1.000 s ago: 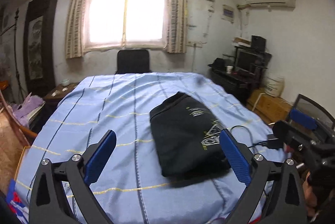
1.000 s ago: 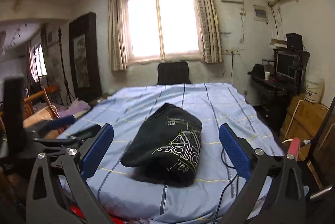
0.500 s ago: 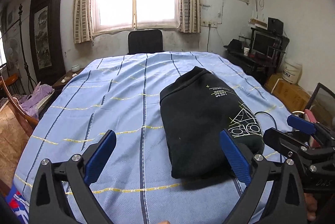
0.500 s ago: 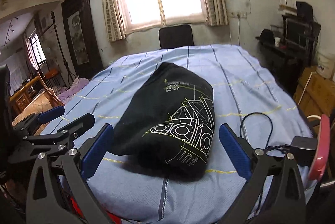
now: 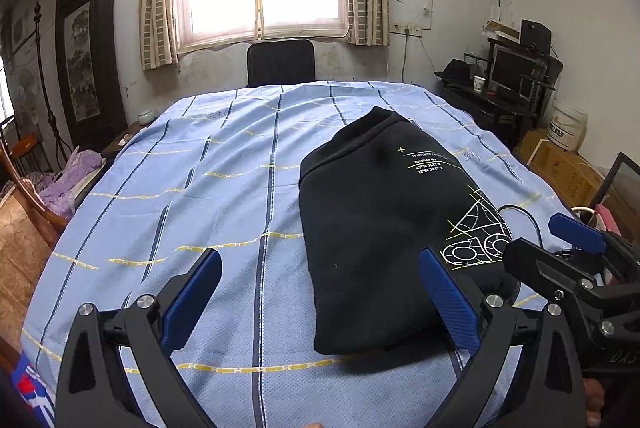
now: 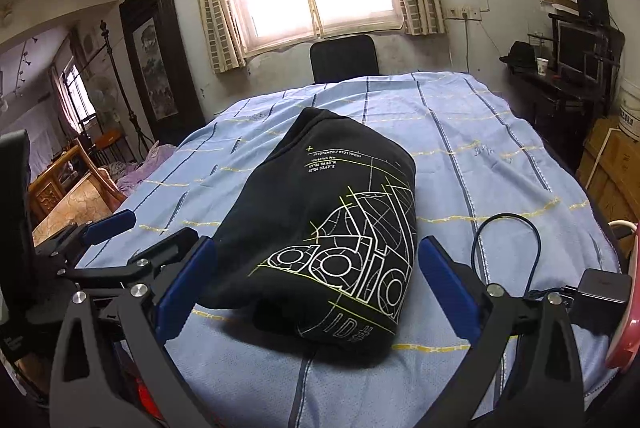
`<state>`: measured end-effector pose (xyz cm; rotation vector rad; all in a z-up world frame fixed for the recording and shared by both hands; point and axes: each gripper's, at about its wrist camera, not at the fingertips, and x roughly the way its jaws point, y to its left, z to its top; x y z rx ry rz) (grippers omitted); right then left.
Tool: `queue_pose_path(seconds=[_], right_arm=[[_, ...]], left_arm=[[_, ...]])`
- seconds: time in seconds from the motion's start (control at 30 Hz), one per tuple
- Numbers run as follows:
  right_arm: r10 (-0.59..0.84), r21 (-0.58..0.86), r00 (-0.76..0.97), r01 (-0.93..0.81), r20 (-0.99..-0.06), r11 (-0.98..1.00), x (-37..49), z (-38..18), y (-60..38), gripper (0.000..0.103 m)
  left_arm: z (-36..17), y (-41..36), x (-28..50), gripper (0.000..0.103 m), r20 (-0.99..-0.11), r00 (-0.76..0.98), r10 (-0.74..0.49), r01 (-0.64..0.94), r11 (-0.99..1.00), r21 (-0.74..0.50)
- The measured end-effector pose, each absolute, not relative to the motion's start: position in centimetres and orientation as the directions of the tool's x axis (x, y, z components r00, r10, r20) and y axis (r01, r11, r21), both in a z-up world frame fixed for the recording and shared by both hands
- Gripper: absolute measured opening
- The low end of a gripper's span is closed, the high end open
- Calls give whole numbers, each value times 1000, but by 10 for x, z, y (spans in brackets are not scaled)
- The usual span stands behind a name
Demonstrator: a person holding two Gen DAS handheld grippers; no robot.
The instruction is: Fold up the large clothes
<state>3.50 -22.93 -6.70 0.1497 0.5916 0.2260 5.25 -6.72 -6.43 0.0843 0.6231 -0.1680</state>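
Note:
A black garment (image 5: 380, 228) (image 6: 332, 220) with a white and yellow print lies folded into a thick bundle on the blue striped sheet (image 5: 240, 188) (image 6: 460, 132). My left gripper (image 5: 320, 300) hangs open just in front of the bundle's near left corner, with nothing between its blue pads. My right gripper (image 6: 316, 288) is open too, its jaws standing either side of the bundle's near end without closing on it. In the left wrist view the right gripper (image 5: 560, 252) shows at the right edge, and the left gripper (image 6: 132, 240) shows at the left in the right wrist view.
A black cable (image 6: 504, 240) and charger block (image 6: 604, 292) lie on the sheet right of the garment. A black chair (image 5: 280, 62) stands at the far edge under the window. A desk with a monitor (image 5: 516, 72) fills the right wall; wooden furniture (image 6: 60, 188) is on the left.
Both grippers have moved forward and lower toward the garment, which now looks larger and nearer. Both stayed open, and the garment has not moved.

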Motion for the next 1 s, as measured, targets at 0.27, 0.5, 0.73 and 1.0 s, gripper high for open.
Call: queue_pose_path(seconds=[0.27,0.5,0.73,1.0], right_arm=[[254,235,801,-146,-542,961,34,-72,-240,98],[258,233,798,-151,-545,961,33,-73,-238,98],[248,228,798,-143,-549,963,31,-74,-239,98],[225,232,802,-111,-553,966,25,-77,-252,98]], left_arm=[[-72,-76,55,99,-605,785,-136,203,978,43],[-73,-75,54,99,-602,787,-134,200,979,43],[-73,-79,50,99,-605,783,-145,210,977,38],[-77,-95,45,99,-614,773,-162,249,967,58]])
